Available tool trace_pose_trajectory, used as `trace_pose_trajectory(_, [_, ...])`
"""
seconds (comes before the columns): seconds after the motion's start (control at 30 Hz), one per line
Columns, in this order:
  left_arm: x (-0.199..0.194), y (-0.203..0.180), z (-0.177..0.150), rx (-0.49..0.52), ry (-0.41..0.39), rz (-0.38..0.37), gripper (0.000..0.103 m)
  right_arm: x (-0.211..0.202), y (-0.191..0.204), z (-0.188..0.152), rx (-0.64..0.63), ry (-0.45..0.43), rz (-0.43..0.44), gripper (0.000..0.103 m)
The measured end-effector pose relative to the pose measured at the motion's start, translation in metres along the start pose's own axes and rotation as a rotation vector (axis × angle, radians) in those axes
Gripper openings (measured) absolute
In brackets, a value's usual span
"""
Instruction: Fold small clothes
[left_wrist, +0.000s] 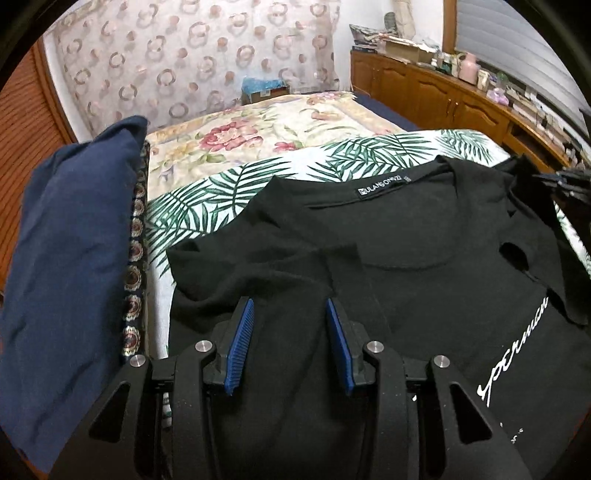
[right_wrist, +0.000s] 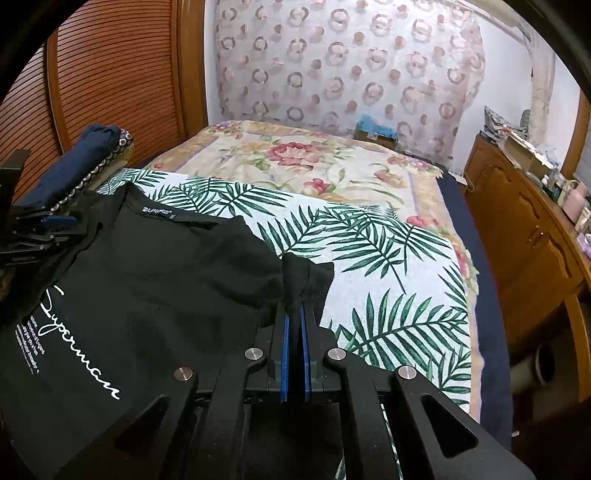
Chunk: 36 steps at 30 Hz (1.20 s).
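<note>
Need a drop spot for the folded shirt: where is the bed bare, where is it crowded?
Free: the palm-leaf sheet to the right of the black shirt, out to the bed edge, and the floral blanket beyond it up to the curtain. Crowded: the left side, where the navy pillow borders the shirt, and the shirt itself, with the right gripper pinching its sleeve and the left gripper open over it.

A black cotton T-shirt (left_wrist: 388, 266) with white script lettering and a black neck label lies on a white cloth printed with green palm fronds (right_wrist: 388, 258). Beyond it, a cream bedspread with pink and red flowers (left_wrist: 236, 136). A plain navy blue cushion (left_wrist: 70, 258), edged with what may be gold medallions. Both grippers have blue pads (left_wrist: 240, 347).
</note>
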<state>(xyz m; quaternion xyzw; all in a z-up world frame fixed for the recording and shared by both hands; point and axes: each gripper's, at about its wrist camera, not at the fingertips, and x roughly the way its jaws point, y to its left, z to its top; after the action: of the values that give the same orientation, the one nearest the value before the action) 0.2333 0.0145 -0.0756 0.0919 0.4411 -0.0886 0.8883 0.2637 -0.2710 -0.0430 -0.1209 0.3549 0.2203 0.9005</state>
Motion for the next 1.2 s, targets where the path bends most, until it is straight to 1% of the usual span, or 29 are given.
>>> trace_pose_trajectory(0.07, [0.001, -0.002, 0.001, 0.007, 0.0, 0.007, 0.039, -0.001, 0.0, 0.0, 0.002, -0.005, 0.006, 0.005])
trace_pose_trajectory(0.1, [0.001, -0.001, 0.001, 0.01, 0.002, 0.005, 0.024, -0.001, 0.0, 0.0, -0.001, -0.009, 0.009, 0.005])
trace_pose_trajectory(0.13, [0.0, -0.002, 0.003, 0.014, 0.007, 0.01, 0.007, -0.001, 0.001, 0.001, -0.007, -0.012, 0.011, 0.005])
trace_pose_trajectory(0.17, [-0.002, -0.001, 0.005, 0.009, 0.013, 0.009, 0.005, -0.001, 0.003, 0.001, -0.012, -0.013, 0.011, 0.005])
trace_pose_trajectory(0.2, [-0.005, 0.0, 0.005, 0.006, 0.008, 0.009, 0.004, -0.003, 0.004, 0.001, -0.013, -0.015, 0.01, 0.005])
trace_pose_trajectory(0.3, [-0.027, 0.001, 0.008, 0.006, -0.059, 0.042, 0.004, -0.012, 0.006, 0.003, -0.012, -0.039, 0.018, 0.005])
trace_pose_trajectory(0.4, [-0.065, 0.005, 0.007, -0.012, -0.153, 0.059, 0.004, -0.029, 0.009, 0.004, -0.008, -0.082, 0.021, 0.005])
trace_pose_trajectory(0.47, [-0.092, 0.01, 0.004, -0.031, -0.209, 0.056, 0.004, -0.042, 0.01, 0.003, -0.008, -0.113, 0.024, 0.005])
trace_pose_trajectory(0.53, [-0.114, 0.013, 0.001, -0.036, -0.243, 0.032, 0.004, -0.054, 0.012, 0.001, -0.015, -0.14, 0.035, 0.005])
trace_pose_trajectory(0.57, [-0.127, 0.015, -0.001, -0.041, -0.269, 0.04, 0.004, -0.06, 0.013, 0.0, -0.019, -0.15, 0.043, 0.005])
trace_pose_trajectory(0.63, [-0.144, 0.014, -0.006, -0.048, -0.294, 0.042, 0.004, -0.072, 0.015, -0.002, -0.017, -0.175, 0.049, 0.005])
trace_pose_trajectory(0.77, [-0.178, 0.014, -0.028, -0.052, -0.34, 0.036, 0.004, -0.101, 0.017, -0.013, 0.004, -0.219, 0.074, 0.005])
trace_pose_trajectory(0.93, [-0.201, 0.012, -0.057, -0.076, -0.381, 0.013, 0.004, -0.132, 0.018, -0.038, 0.01, -0.265, 0.093, 0.005])
trace_pose_trajectory(0.97, [-0.209, 0.011, -0.067, -0.086, -0.392, 0.011, 0.004, -0.138, 0.017, -0.045, 0.013, -0.271, 0.101, 0.005])
trace_pose_trajectory(1.1, [-0.225, 0.013, -0.1, -0.108, -0.416, 0.002, 0.004, -0.155, 0.016, -0.072, 0.027, -0.264, 0.133, 0.005])
trace_pose_trajectory(1.2, [-0.236, 0.015, -0.123, -0.136, -0.43, -0.014, 0.004, -0.166, 0.016, -0.088, 0.018, -0.248, 0.133, 0.005])
